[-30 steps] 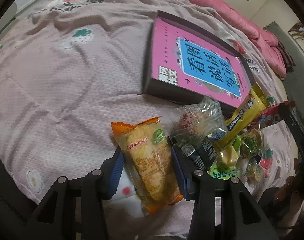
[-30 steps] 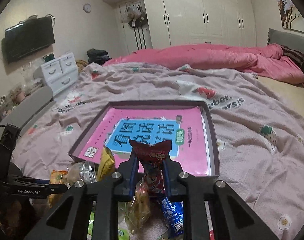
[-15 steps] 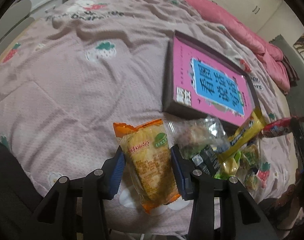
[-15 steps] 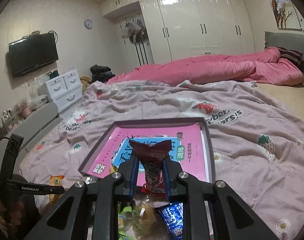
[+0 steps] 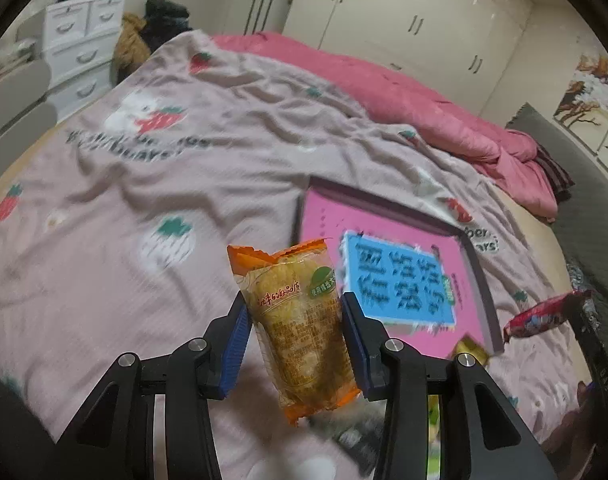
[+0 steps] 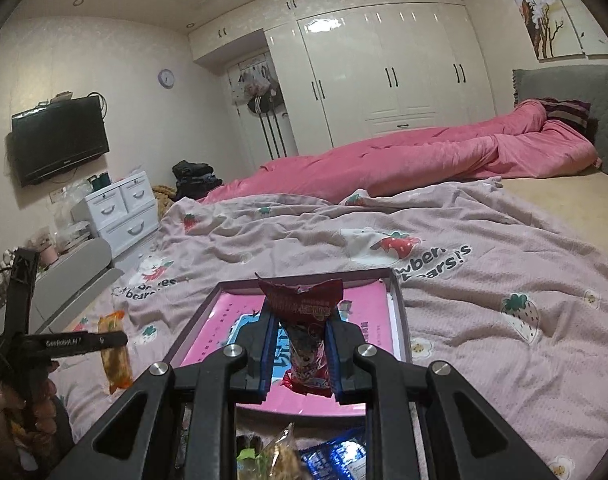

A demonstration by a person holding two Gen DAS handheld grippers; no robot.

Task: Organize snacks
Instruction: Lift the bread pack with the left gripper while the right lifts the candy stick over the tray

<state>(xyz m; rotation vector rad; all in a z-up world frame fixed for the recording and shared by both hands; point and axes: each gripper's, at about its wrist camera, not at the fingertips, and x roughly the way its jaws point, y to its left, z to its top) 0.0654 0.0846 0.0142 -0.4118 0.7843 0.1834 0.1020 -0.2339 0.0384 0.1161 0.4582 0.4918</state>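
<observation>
My left gripper (image 5: 295, 320) is shut on an orange pastry packet (image 5: 299, 328) and holds it up above the bed. It shows from the side in the right wrist view (image 6: 113, 352). My right gripper (image 6: 301, 344) is shut on a dark red snack packet (image 6: 304, 336), held above the near edge of the pink box lid (image 6: 368, 308). That red packet also shows at the right of the left wrist view (image 5: 544, 316). The box lid (image 5: 320, 224) lies open side up on the bedspread, to the right of my left gripper.
More loose snacks, among them a blue packet (image 6: 340, 460) and a yellow one (image 5: 470, 350), lie on the pink bedspread (image 5: 143, 200) at the near edge. A rolled pink duvet (image 6: 424, 160) lies at the far side. White drawers (image 6: 123, 208) stand left of the bed.
My left gripper has lifted the orange packet off the bedspread and tilted up towards the room. My right gripper has risen with the red packet in it.
</observation>
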